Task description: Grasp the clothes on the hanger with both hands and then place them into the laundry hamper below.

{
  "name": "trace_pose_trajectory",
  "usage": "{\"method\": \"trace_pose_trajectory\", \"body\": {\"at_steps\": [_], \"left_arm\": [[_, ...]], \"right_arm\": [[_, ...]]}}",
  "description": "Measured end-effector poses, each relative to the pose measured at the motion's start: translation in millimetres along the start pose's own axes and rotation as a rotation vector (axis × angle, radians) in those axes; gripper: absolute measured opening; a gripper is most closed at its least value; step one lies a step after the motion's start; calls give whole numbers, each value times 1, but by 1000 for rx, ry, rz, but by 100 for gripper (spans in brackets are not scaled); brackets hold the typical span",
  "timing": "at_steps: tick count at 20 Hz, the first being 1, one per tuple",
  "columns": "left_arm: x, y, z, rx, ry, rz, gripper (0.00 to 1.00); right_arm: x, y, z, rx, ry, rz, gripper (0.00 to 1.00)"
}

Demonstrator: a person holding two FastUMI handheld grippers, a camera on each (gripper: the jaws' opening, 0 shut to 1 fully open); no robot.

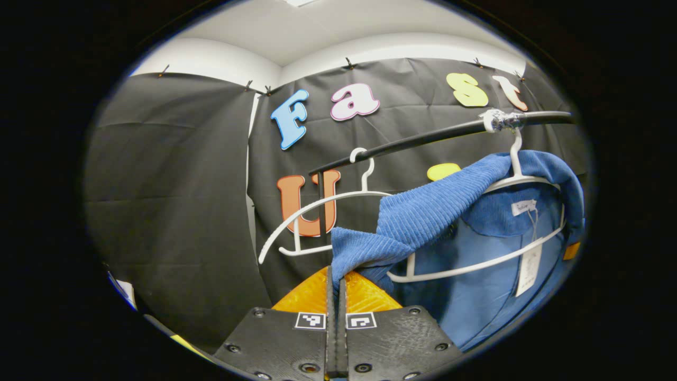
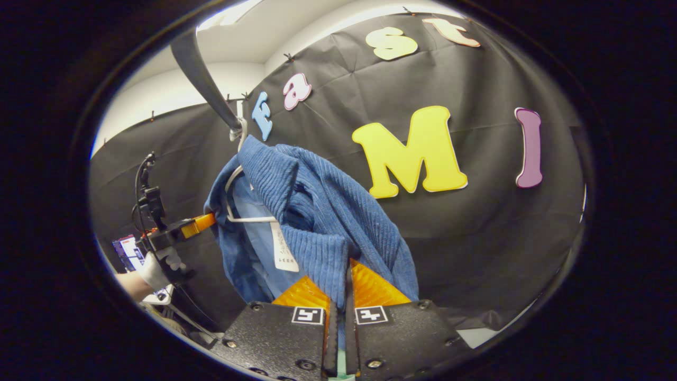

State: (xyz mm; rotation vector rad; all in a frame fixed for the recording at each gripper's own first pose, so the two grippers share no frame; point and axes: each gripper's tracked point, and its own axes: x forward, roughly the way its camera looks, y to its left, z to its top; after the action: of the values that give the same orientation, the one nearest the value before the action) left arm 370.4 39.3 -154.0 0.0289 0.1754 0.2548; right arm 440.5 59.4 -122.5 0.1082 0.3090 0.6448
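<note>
The rail runs across the booth, and from it hangs the blue garment, draped on its white hanger, with an empty hanger just beside it on the same rail. The grasping step looks done. The left gripper has its jaws nearly closed, pinching a corduroy fold pulled out sideways. The right gripper is likewise clamped on the hem hanging down on its side. In the right gripper view the left gripper reaches in at the garment's far edge, held by a gloved hand.

Next, I judge, the garment must be lifted clear of its hanger (collar still hooked over the shoulders), then lowered together. The hanger arms could snag the cloth, the empty hanger crowds the left side, and a paper tag dangles inside.
</note>
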Motion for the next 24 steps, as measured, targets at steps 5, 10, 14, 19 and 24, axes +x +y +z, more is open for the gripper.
{"method": "trace_pose_trajectory", "body": {"at_steps": [5, 10, 14, 19, 24], "left_arm": [[-4, 3, 7, 3, -8, 12, 0], [4, 15, 21, 8, -20, 21, 0], [5, 20, 34, 23, -32, 24, 0], [10, 24, 55, 3, -49, 34, 0], [33, 28, 67, -20, -37, -17, 0]], "right_arm": [[-3, -16, 14, 33, -47, -27, 5], [-4, -32, 37, 54, -102, -74, 4], [-6, -46, 62, 60, -159, -141, 4], [-4, -63, 100, 84, -239, -205, 4], [12, -72, 107, 67, -236, -252, 4]]}}
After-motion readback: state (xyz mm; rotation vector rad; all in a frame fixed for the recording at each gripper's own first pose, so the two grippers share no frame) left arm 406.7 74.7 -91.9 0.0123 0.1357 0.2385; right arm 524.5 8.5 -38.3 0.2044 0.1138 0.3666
